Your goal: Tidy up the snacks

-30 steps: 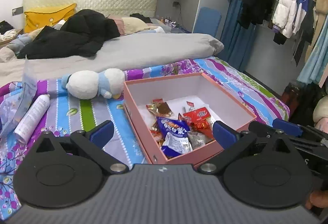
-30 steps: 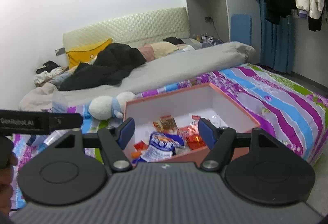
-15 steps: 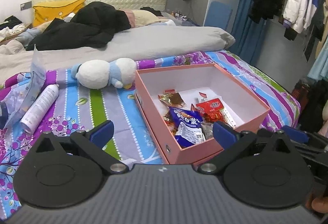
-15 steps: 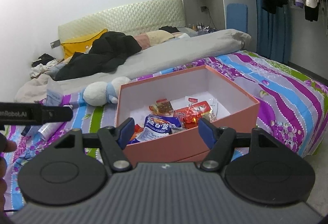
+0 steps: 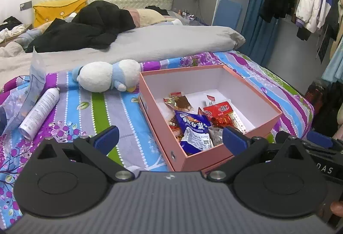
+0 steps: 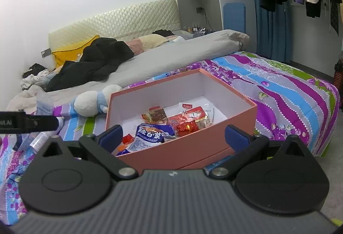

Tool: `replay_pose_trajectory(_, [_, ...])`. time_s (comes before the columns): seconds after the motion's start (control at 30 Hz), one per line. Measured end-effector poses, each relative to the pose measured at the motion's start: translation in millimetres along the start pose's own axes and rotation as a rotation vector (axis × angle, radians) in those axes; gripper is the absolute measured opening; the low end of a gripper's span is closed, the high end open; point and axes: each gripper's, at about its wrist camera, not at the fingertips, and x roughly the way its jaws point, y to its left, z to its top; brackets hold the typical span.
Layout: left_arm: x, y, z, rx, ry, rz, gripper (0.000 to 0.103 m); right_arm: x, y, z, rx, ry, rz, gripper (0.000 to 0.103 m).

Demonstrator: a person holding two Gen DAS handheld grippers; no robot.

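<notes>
Both claws, left (image 5: pixel 170 139) and right (image 6: pixel 173 137), wide, empty; "DAS" lettering (image 5: pixel 324 169); blue Chinese-lettered snack bag (image 5: pixel 194 130).

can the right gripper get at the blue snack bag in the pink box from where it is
Probably yes. The right gripper is open and empty, the pink box has no lid, and the blue snack bag lies on top near the front wall; it must clear that wall first.

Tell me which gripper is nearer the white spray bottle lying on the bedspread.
Left. The left gripper hangs open just right of the spray bottle, with bare bedspread between them. The right gripper, also open, sits at the pink box, further from it.
</notes>
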Motion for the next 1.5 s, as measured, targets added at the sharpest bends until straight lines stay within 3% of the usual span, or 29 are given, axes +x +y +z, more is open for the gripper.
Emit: replay_pose_trajectory(1.5, [0.8,1.2,1.4,0.001,-0.003,0.012,0.103,3.1,3.2,-1.1,-0.002,0.015,0.013,0.103])
